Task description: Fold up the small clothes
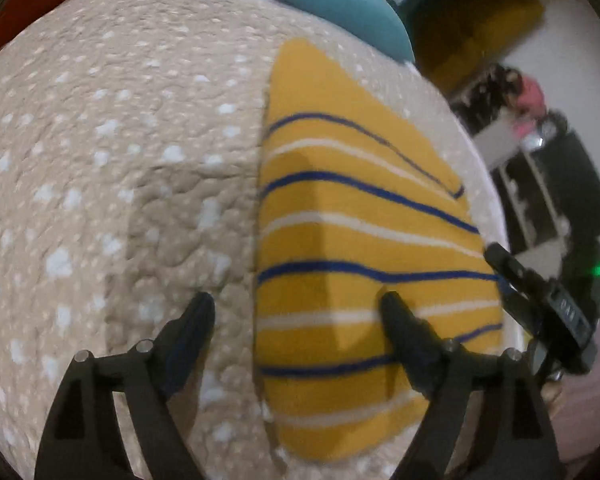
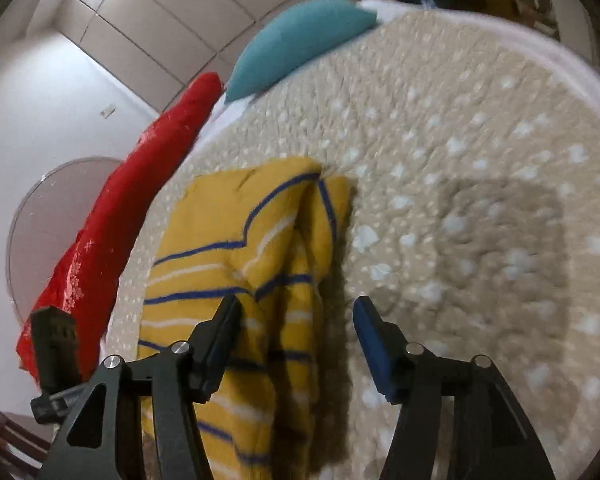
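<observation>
Underneath, beige dotted quilt (image 1: 112, 152), striped yellow garment (image 1: 360, 240), teal pillow (image 2: 296, 40), both tools (image 1: 298, 312) (image 2: 298, 312) gaping, empty

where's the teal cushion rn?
Teal cushion sits at the bed's far edge, beyond the yellow striped garment; top centre in both wrist views, beside the red fabric.

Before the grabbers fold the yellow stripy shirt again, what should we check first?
1. Left hand-held gripper open: ok, jaws wide, straddling the shirt's edge.
2. Right hand-held gripper open: ok, nothing between its jaws.
3. Shirt lying smooth: ok in the left view; not ok in the right view, where one layer is bunched and creased.
4. Shirt wholly on the bedspread: cannot tell, its near edge is hidden.
5. Teal pillow clear of the shirt: ok, apart.
</observation>
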`<state>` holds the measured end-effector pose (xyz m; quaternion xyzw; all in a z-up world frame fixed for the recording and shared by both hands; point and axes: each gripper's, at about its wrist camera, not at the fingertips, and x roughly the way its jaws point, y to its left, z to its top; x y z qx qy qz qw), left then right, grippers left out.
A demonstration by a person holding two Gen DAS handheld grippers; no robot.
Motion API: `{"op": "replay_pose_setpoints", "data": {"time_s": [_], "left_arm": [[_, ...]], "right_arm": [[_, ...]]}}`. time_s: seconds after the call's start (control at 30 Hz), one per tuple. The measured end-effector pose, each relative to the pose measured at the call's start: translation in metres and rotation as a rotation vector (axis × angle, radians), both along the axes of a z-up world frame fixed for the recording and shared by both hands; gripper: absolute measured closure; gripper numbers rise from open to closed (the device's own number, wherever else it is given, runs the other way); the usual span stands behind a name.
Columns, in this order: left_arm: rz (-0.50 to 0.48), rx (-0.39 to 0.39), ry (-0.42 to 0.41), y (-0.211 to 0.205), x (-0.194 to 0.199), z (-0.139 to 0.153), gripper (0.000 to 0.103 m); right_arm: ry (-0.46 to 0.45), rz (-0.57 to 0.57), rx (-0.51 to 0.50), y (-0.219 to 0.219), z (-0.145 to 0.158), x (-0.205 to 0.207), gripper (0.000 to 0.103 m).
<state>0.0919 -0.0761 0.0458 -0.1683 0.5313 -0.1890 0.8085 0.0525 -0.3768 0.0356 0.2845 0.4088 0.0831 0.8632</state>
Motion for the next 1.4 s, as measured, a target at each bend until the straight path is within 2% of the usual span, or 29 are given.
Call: {"op": "replay_pose_setpoints", "data": {"time_s": [0.07,0.13,0.2,0.3,0.43,0.47,0.53,0.57,0.6,0.67,0.73,0.8,0.93,1.13,1.3,1.4], "left_arm": [[0.036,0.019,-0.066,0.008,-0.017,0.015,0.019],[0.057,0.069,-0.149,0.016,-0.043,0.030,0.019],[0.077,0.106,-0.220,0.020,-0.063,0.045,0.019],[0.137,0.190,-0.344,0.025,-0.103,0.075,0.018],[0.268,0.305,-0.551,0.043,-0.157,0.116,0.002],[0.306,0.334,-0.608,0.047,-0.171,0.126,0.000],[0.391,0.406,-0.706,0.053,-0.199,0.144,0.000],[0.417,0.429,-0.724,0.055,-0.206,0.149,0.000],[0.440,0.444,-0.745,0.057,-0.216,0.153,0.000],[0.442,0.411,-0.790,0.063,-0.242,0.162,0.000],[0.401,0.360,-0.813,0.064,-0.261,0.165,0.000],[0.354,0.344,-0.814,0.059,-0.271,0.163,0.000],[0.223,0.378,-0.734,0.033,-0.269,0.149,0.000],[0.186,0.322,-0.683,0.018,-0.285,0.137,0.000],[0.202,0.369,-0.698,0.007,-0.295,0.141,0.000],[0.173,0.380,-0.669,0.001,-0.293,0.138,0.000]], "right_arm": [[-0.080,-0.022,-0.111,0.009,0.031,-0.017,0.050],[-0.153,0.000,-0.126,0.019,0.055,-0.029,0.053],[-0.195,0.050,-0.110,0.033,0.067,-0.030,0.053],[-0.165,0.118,-0.102,0.057,0.055,-0.021,0.053],[-0.027,0.167,-0.191,0.080,0.008,-0.009,0.054],[-0.070,0.144,-0.241,0.083,0.012,-0.021,0.054],[-0.057,0.123,-0.286,0.086,0.019,-0.035,0.050],[-0.046,0.094,-0.291,0.085,0.022,-0.048,0.047],[-0.049,0.071,-0.276,0.082,0.025,-0.064,0.047],[-0.080,0.041,-0.239,0.072,0.030,-0.096,0.046],[-0.116,-0.012,-0.219,0.067,0.037,-0.131,0.043],[-0.147,-0.054,-0.228,0.066,0.045,-0.157,0.040],[-0.154,-0.122,-0.285,0.066,0.051,-0.189,0.036],[-0.153,-0.211,-0.278,0.056,0.049,-0.219,0.035],[-0.188,-0.223,-0.365,0.069,0.055,-0.238,0.034],[-0.211,-0.211,-0.428,0.081,0.058,-0.243,0.029]]}}
